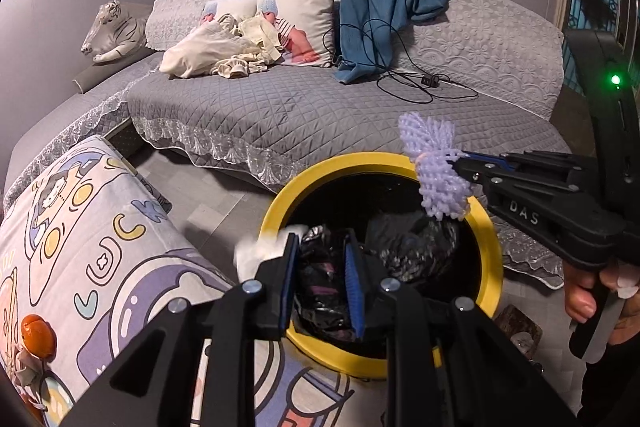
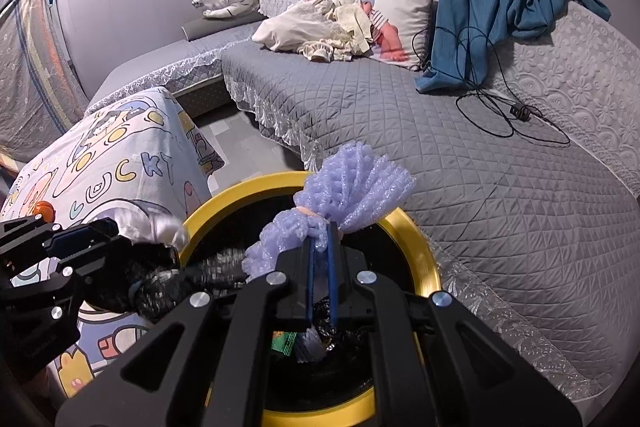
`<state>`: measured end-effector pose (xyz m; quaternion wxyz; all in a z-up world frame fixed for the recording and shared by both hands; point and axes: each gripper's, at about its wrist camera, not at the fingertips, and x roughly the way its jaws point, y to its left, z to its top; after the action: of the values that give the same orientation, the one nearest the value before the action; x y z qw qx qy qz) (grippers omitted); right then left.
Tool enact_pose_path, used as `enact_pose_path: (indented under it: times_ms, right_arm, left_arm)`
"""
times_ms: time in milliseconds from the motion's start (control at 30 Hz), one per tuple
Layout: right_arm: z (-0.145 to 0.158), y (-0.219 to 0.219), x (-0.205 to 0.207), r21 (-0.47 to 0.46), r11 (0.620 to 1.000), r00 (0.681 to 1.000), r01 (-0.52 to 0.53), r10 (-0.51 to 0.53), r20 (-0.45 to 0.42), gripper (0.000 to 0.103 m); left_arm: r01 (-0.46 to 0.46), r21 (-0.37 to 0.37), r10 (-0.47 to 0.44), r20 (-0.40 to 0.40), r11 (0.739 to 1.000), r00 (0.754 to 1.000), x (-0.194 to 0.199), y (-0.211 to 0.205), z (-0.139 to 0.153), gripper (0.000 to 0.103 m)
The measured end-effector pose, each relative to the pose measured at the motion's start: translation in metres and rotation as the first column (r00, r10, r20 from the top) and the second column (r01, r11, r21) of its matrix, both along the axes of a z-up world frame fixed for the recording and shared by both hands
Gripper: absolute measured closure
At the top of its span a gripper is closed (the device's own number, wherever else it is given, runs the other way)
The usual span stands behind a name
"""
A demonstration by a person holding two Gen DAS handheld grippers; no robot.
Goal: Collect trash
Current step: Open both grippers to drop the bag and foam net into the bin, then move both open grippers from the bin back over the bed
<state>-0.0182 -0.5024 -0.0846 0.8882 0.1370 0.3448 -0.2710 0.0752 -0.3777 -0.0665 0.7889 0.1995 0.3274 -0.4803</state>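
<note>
A round bin with a yellow rim (image 1: 493, 247) (image 2: 420, 251) and a black liner stands on the floor below both grippers. My right gripper (image 2: 322, 239) (image 1: 456, 159) is shut on a purple foam net (image 2: 352, 183) (image 1: 436, 171), which it holds over the bin's mouth. My left gripper (image 1: 320, 261) (image 2: 108, 231) hangs over the near side of the bin with its jaws apart. A black crumpled wrapper (image 1: 320, 279) (image 2: 168, 279) shows between and below its pads, blurred in the right wrist view. A blurred white tissue (image 1: 260, 251) (image 2: 166, 227) is beside its left finger (image 1: 289, 267).
A low table under a cartoon-print cloth (image 1: 100, 235) (image 2: 120, 163) stands left of the bin, with an orange (image 1: 38, 335) on it. Behind the bin runs a grey quilted sofa (image 1: 280, 107) holding clothes, pillows and a black cable (image 1: 420, 83). A hand (image 1: 584, 299) grips the right tool.
</note>
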Motion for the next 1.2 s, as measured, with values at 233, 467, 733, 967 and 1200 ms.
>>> enact_pose_path:
  times_ms: [233,467,733,967,1200]
  right_arm:
    - [-0.006,-0.004,0.005,0.019,1.000,0.999,0.021,-0.021,-0.028,0.094]
    - [0.002,-0.003,-0.001,0.003,0.999,0.999,0.047,-0.047,-0.010,0.061]
    - [0.012,0.002,0.001,-0.003,0.999,0.999,0.037,-0.037,-0.010,0.052]
    - [0.025,0.012,0.003,-0.023,0.999,1.000,0.028,-0.028,-0.003,0.043]
    - [0.035,0.018,0.006,-0.034,0.999,0.999,0.031,-0.031,0.009,0.030]
  left_arm:
    - [-0.025,-0.016,0.025,0.017,1.000,1.000,0.002,0.005,0.001,0.047]
    - [-0.055,-0.037,0.055,-0.019,0.998,0.998,0.014,0.015,0.007,0.044]
    - [-0.146,-0.066,0.146,-0.007,0.987,0.989,0.044,0.054,0.018,0.032]
    - [-0.276,-0.070,0.276,-0.009,0.959,0.961,0.085,0.117,0.027,0.029]
    - [-0.440,-0.088,0.439,-0.026,0.894,0.898,0.120,0.200,0.036,0.028]
